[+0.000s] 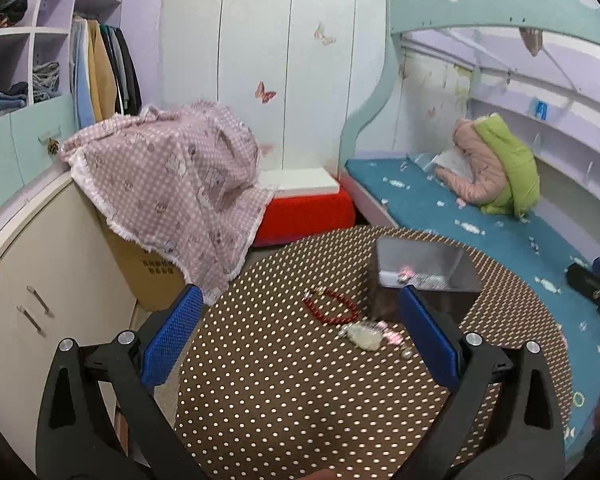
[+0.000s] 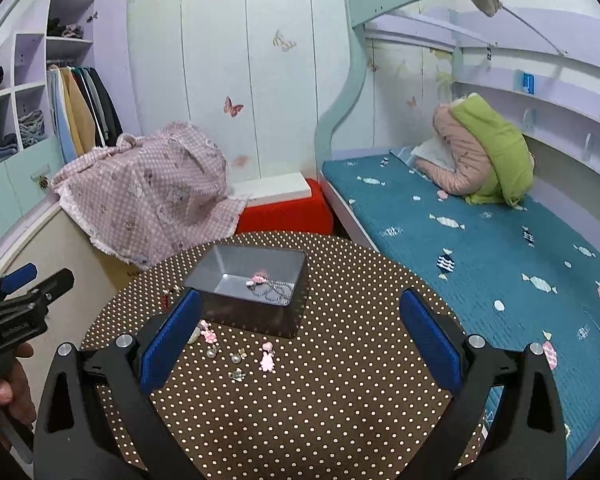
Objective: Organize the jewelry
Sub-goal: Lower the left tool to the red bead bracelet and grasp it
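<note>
Both sets of jaws are spread wide with nothing between them. The left gripper (image 1: 300,332) hangs over the near-left part of the round polka-dot table (image 1: 300,400), and the right gripper (image 2: 300,336) hangs over the same table more from the bed side.

The jewelry's split between two spots. A grey metal tin (image 2: 252,280) sits open toward the far side of the table. It's rectangular, and in the right wrist view its long axis runs roughly left to right, tilted a bit. Inside it there's a silver chain (image 2: 276,292) bunched up on the floor of the tin with a small pink charm (image 2: 258,278) touching it.

The rest is loose on the cloth, just in front of the tin. The red bead bracelet (image 1: 332,306) lies flat as an open loop stretched diagonally, with its clasp end pointing toward the far-left. Just beside it on the near side is a whitish beaded piece (image 1: 362,336), kinda blurry. From the right wrist view you can also see a pink bow clip (image 2: 267,358), a couple of pearl earrings (image 2: 222,356) and a little silver charm (image 2: 236,375) scattered near each other.

Behind it all is the teal bed (image 2: 480,248) and a pink checked blanket (image 1: 172,184) draped over a cardboard box.
</note>
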`<action>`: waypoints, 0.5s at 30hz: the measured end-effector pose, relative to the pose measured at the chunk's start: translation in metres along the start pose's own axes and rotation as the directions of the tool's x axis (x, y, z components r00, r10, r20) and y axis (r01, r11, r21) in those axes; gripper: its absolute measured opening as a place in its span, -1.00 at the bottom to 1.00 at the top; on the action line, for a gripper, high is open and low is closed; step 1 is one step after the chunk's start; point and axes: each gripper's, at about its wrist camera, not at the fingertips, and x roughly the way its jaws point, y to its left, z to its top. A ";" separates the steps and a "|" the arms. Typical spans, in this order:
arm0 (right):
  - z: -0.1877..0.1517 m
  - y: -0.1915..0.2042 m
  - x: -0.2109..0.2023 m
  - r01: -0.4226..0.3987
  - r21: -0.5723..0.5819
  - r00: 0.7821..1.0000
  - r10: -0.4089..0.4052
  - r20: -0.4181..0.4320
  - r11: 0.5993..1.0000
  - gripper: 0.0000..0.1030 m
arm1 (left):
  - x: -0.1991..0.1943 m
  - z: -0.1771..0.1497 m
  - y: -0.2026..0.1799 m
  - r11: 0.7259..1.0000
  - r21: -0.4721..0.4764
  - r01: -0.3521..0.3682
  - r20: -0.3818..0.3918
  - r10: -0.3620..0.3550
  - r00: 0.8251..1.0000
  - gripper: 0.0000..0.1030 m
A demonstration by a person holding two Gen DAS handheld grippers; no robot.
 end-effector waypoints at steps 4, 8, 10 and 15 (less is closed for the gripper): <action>-0.007 -0.004 0.017 0.007 0.003 0.998 -0.007 -0.055 1.000 0.85 | 0.037 -0.009 0.001 1.000 0.006 -0.011 -0.062 0.012 0.998 0.90; -0.015 -0.005 0.034 0.010 -0.005 0.994 -0.011 -0.110 1.000 0.85 | 0.079 -0.014 0.001 0.999 0.025 -0.027 -0.122 0.030 0.992 0.90; -0.019 -0.005 0.042 0.010 -0.005 0.990 -0.011 -0.138 1.000 0.85 | 0.105 -0.015 0.001 0.999 0.040 -0.037 -0.156 0.043 0.987 0.89; -0.027 -0.007 0.060 0.005 -0.004 0.980 -0.005 -0.198 1.000 0.85 | 0.156 -0.021 0.003 0.997 0.043 -0.059 -0.234 0.068 0.970 0.88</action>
